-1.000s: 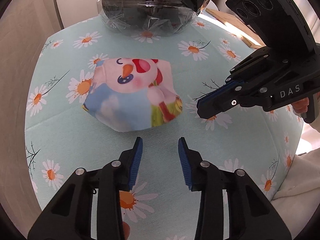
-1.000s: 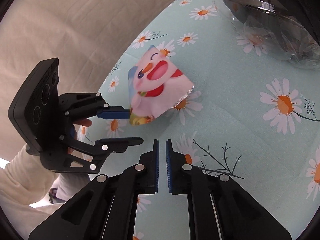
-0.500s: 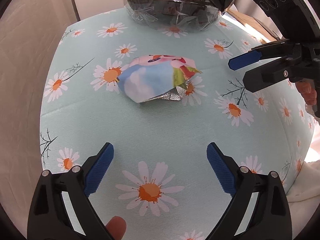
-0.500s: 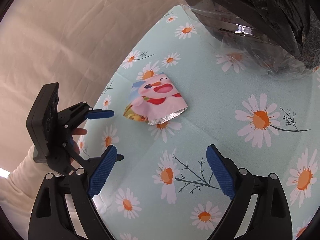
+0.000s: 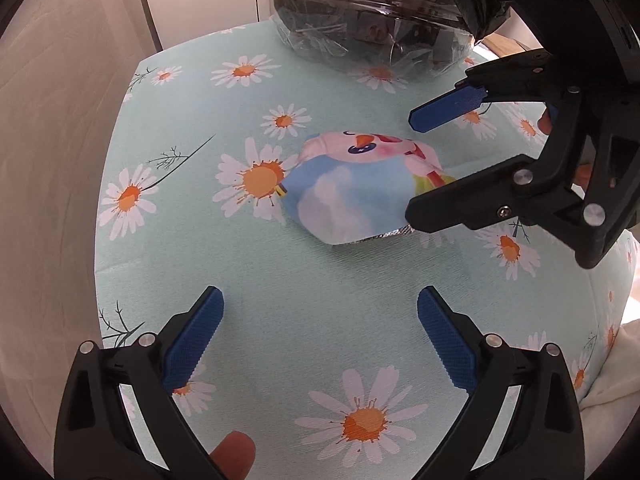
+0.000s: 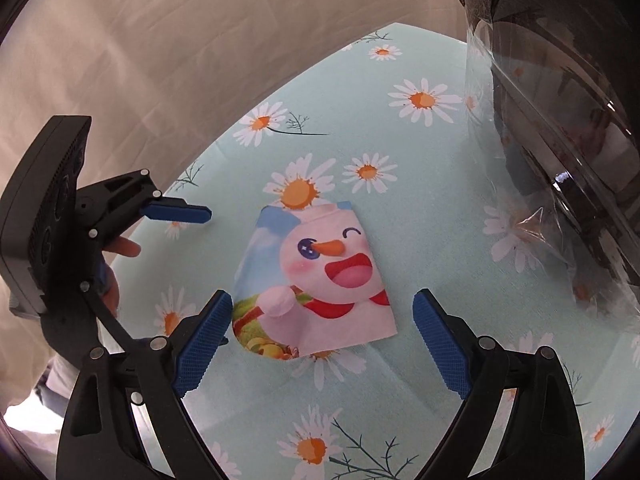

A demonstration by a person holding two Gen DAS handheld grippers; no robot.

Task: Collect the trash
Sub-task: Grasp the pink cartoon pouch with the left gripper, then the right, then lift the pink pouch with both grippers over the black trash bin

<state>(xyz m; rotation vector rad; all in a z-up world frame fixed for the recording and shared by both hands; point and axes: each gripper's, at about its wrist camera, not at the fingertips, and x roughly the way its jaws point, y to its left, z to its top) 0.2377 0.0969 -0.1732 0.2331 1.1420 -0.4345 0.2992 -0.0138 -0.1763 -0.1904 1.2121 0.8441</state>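
Daisy tablecloth [image 5: 320, 280] — wrapper [image 5: 352, 196], perhaps bin bag [image 5: 372, 36] behind.

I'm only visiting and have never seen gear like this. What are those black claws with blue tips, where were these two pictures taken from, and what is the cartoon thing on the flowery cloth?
There is no robot here. A person holds a hand-held gripper in each hand, a black clamp with two blue-padded fingers, and each carries a wide-angle camera looking along its fingers. One picture comes from the left hand-held gripper, the other from the right hand-held gripper, so each also sees the other from the side. Both are open and hold nothing. On the daisy-print tablecloth lies an empty snack wrapper printed with a cartoon snowman; it is the trash to collect. The right one has its fingers either side of the wrapper, not closed on it. At the table's far side stands a clear bin lined with a black bag.
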